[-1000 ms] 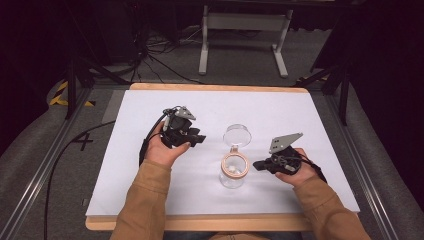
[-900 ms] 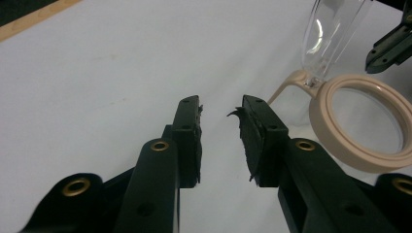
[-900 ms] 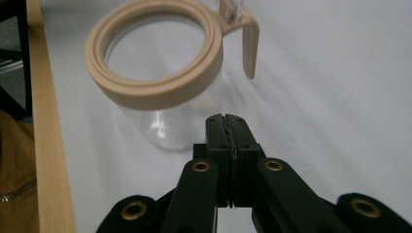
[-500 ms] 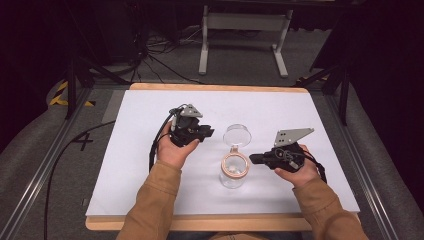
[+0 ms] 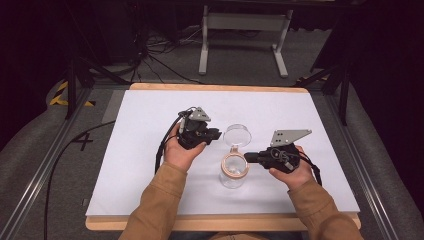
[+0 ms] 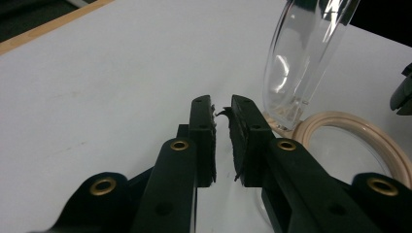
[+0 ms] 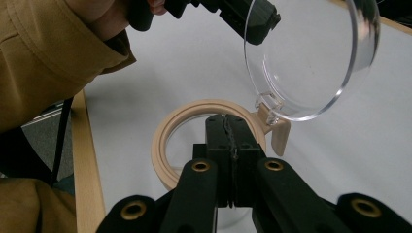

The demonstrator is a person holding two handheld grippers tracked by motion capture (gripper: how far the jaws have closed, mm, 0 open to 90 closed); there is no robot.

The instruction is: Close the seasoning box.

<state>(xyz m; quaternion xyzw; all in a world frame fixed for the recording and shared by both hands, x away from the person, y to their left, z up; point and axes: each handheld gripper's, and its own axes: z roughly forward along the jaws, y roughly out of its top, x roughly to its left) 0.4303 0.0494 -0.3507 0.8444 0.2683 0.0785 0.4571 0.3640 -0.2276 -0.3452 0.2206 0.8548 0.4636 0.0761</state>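
A clear glass jar [image 5: 233,179] with a beige rim [image 5: 225,170] stands at the middle of the white table. Its clear hinged lid [image 5: 236,134] is swung up and back. My left gripper [image 5: 216,134] sits just left of the lid. In the left gripper view its jaws [image 6: 221,109] stand a narrow gap apart with nothing between them, beside the lid [image 6: 306,48] and rim [image 6: 318,126]. My right gripper [image 5: 247,158] points at the rim from the right. In the right gripper view its jaws [image 7: 227,121] are pressed together over the rim [image 7: 167,136], near the hinge under the lid [image 7: 311,58].
The white mat [image 5: 150,125] covers a wooden-edged table [image 5: 215,87]. Metal rails run along both sides, and a cable [image 5: 65,150] trails off to the left. A grey stand [image 5: 245,30] is on the floor beyond the far edge.
My left gripper has moved right, up to the open lid. My right gripper has moved left, up to the jar's rim. The jar has stayed put.
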